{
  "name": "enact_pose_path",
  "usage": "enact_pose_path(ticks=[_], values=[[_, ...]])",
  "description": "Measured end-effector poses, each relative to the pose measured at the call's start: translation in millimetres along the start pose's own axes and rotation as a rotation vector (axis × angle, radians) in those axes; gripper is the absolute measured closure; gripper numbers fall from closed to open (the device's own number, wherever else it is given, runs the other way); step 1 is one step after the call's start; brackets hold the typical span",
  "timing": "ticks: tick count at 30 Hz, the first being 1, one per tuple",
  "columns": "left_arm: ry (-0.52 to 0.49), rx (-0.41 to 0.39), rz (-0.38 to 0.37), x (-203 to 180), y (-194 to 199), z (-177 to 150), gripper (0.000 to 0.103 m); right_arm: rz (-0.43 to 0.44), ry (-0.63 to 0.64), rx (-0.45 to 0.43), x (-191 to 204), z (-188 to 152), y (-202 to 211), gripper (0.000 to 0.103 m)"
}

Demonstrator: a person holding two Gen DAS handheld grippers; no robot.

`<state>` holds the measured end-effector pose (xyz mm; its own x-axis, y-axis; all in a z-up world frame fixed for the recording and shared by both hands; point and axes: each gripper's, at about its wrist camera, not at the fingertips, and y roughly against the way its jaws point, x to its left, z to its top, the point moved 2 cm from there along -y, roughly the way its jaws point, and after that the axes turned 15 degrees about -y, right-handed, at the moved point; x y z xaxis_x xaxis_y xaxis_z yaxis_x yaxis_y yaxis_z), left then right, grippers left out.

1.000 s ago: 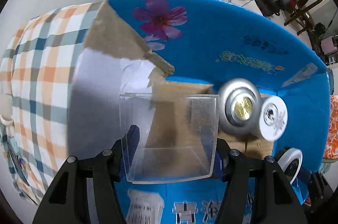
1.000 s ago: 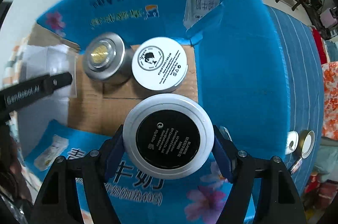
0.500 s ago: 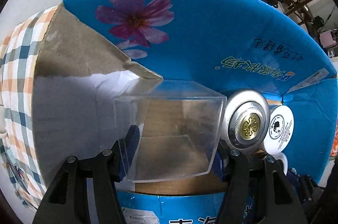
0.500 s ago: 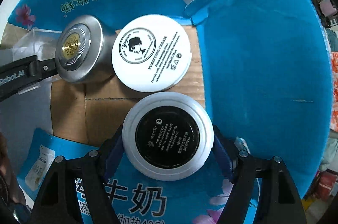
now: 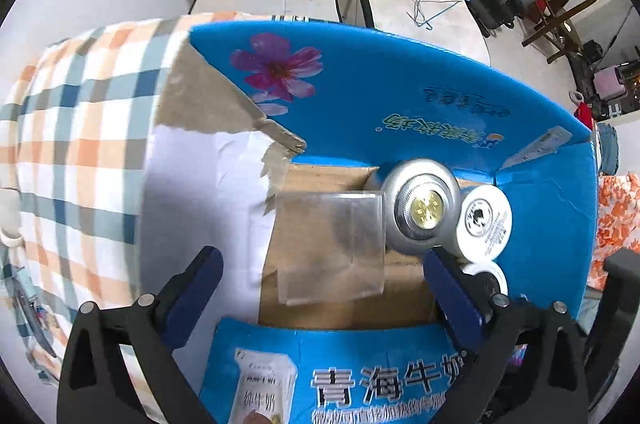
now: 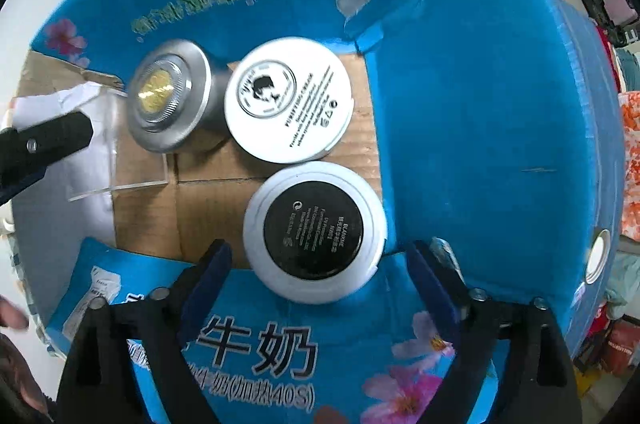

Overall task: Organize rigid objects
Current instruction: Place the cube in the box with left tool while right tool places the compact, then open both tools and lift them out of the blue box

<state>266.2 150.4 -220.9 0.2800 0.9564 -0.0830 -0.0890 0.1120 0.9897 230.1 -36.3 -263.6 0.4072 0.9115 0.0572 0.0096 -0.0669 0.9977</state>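
Left gripper [image 5: 320,260] released, jaws wide, nothing between. Clear plastic box [image 5: 330,248] sits apart on cardboard floor of blue carton [image 5: 400,95], touching silver tin [image 5: 420,209].

Right gripper [image 6: 320,256] also released; black-topped white jar [image 6: 314,230] on carton floor, pads clear, near white cream jar [image 6: 288,99].

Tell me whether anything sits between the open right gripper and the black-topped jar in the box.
Nothing visible does. The right gripper is open and the black-topped jar sits on the box floor just ahead of its fingers. The white jar and silver tin lie beyond it, not in between.
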Motion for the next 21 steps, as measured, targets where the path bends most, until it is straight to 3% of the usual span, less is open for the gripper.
enact_pose_path(ticks=[8,21], values=[[0.004,-0.071,0.018,-9.0,37.2,-13.0,0.0,0.022,0.043,-0.104,-2.8,-13.0,54.3,0.005],[-0.024,-0.235,0.099,-37.8,132.9,-49.1,0.0,0.12,0.073,-0.263,-9.8,-55.7,153.6,0.005]])
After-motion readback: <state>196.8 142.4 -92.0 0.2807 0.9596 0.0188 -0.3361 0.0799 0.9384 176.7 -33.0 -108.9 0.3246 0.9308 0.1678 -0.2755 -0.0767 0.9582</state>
